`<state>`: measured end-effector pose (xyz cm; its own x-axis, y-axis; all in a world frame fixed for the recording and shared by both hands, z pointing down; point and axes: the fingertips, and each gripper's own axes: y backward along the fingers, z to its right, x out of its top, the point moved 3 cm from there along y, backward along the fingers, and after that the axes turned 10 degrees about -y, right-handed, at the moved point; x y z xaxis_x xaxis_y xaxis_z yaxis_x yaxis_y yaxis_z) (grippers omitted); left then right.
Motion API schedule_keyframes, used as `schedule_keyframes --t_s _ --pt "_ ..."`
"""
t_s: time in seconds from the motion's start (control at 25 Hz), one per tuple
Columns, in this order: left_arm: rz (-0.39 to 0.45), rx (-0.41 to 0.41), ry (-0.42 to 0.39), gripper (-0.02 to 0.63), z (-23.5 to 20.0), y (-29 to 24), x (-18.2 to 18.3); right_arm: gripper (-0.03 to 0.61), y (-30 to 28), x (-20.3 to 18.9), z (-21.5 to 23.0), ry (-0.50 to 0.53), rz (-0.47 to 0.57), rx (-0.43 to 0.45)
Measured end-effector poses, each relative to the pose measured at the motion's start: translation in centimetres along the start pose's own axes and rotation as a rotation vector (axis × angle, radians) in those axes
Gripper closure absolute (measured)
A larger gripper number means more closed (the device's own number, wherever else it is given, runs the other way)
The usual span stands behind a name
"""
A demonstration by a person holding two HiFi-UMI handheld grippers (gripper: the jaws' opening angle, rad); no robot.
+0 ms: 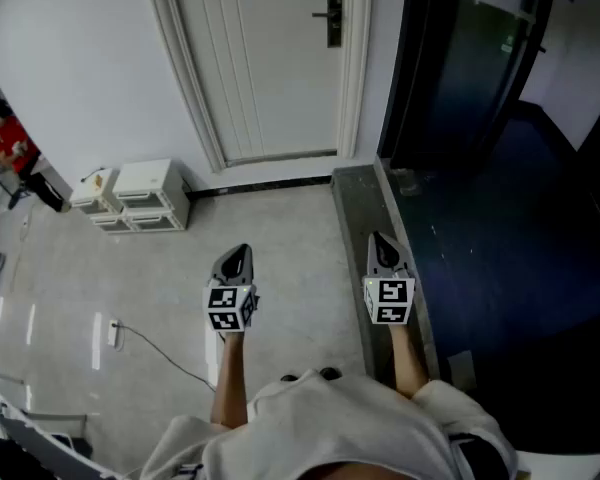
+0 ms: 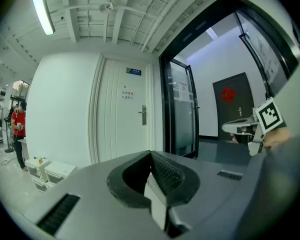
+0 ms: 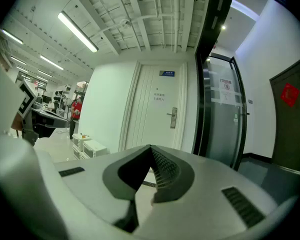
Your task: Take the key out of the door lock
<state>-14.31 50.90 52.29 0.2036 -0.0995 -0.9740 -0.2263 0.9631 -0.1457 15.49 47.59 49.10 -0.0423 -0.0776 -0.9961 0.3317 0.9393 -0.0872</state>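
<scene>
A white door [image 1: 270, 58] stands shut at the far wall, well ahead of me. Its dark lock plate with a lever handle [image 1: 333, 18] sits on the door's right side; it also shows as the lock plate [image 2: 143, 115] in the left gripper view and the lock plate [image 3: 173, 117] in the right gripper view. A key is too small to make out. My left gripper [image 1: 240, 250] and right gripper [image 1: 376, 238] are held side by side over the floor, pointing at the door. Both are shut and empty, as the left gripper [image 2: 151, 154] and right gripper [image 3: 151, 148] views show.
White drawer boxes [image 1: 145, 193] stand against the wall left of the door. A cable with a plug [image 1: 115, 333] lies on the floor at left. A dark glass door [image 1: 460, 58] and dark carpet fill the right. A grey threshold strip [image 1: 355, 218] runs under my right gripper. A person in red [image 1: 5, 138] stands far left.
</scene>
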Motion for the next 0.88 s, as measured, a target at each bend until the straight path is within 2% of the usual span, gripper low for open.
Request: schedule_keyframes --t_s 0.52,0.88 --pt "-0.016 0.007 -0.001 0.595 1.7 -0.5 0.5 0.555 0.2 -0.6 1.5 0.0 -0.019 0.022" --pt "-0.016 0.027 -0.005 0.595 4.1 -2.4 1.3 0.555 -0.2 -1.3 4.5 0.012 -0.018 0.041"
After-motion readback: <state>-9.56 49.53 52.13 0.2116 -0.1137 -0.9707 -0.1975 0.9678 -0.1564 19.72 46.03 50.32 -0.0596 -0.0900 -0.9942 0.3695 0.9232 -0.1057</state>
